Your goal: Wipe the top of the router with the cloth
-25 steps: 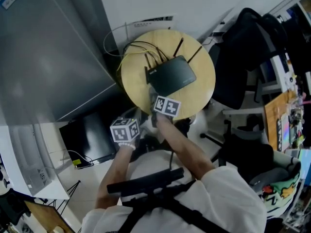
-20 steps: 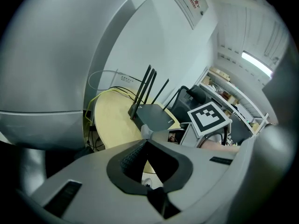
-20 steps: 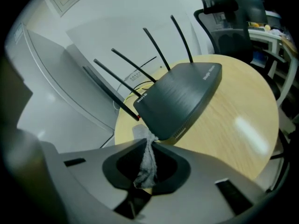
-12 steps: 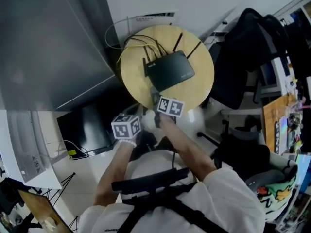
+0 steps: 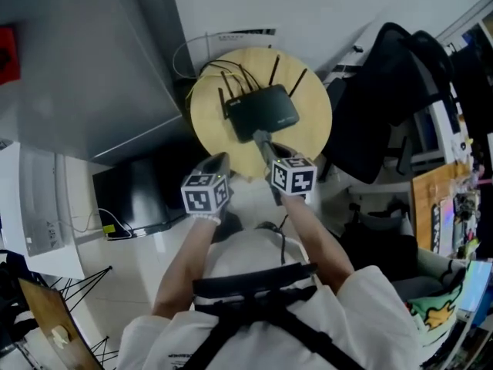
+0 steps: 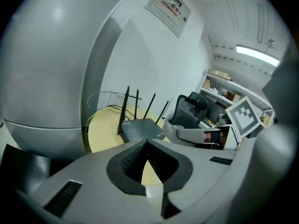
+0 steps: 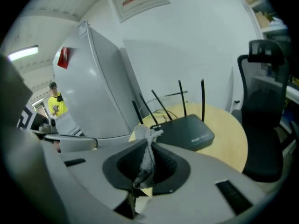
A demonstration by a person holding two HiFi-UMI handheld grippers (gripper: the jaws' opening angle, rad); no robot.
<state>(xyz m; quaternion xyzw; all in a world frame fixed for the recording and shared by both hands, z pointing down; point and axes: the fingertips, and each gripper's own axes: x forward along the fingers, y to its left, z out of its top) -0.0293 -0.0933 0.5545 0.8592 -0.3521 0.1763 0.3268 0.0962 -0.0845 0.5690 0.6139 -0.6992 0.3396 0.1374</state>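
Two tools at the near rim of the round wooden tabletop [image 5: 314, 141], neither far in over it. Closed tip to tip with nothing between the pads: left tool [image 6: 146, 143], off the near-left rim, a stretch of bare wood between it and the router [image 5: 262, 112]. Clamped on a pale grey cloth [image 7: 145, 160]: right tool [image 7: 146, 146], the cloth bunched into a strip between its pads and poking out past the tips. From the head view, tips of that tool right at the router's near corner; touching or not, cannot tell.

Black router flat on the tabletop, set a little back of centre and turned at an angle to the rim. Top face flat and uncovered, open from the near and right sides. Four antennas [image 7: 202, 99] upright along the rear edge, fencing that side. Cables [image 5: 219, 69] looping from the rear-left corner over the back rim.

Widest bare wood to the right of the router and along the near rim; less on the left. Tall grey cabinet [image 5: 100, 60] just beside the left rim, black office chair [image 5: 385, 99] just beside the right rim, white wall [image 5: 323, 6] behind. Open approach from the near side, between cabinet and chair.
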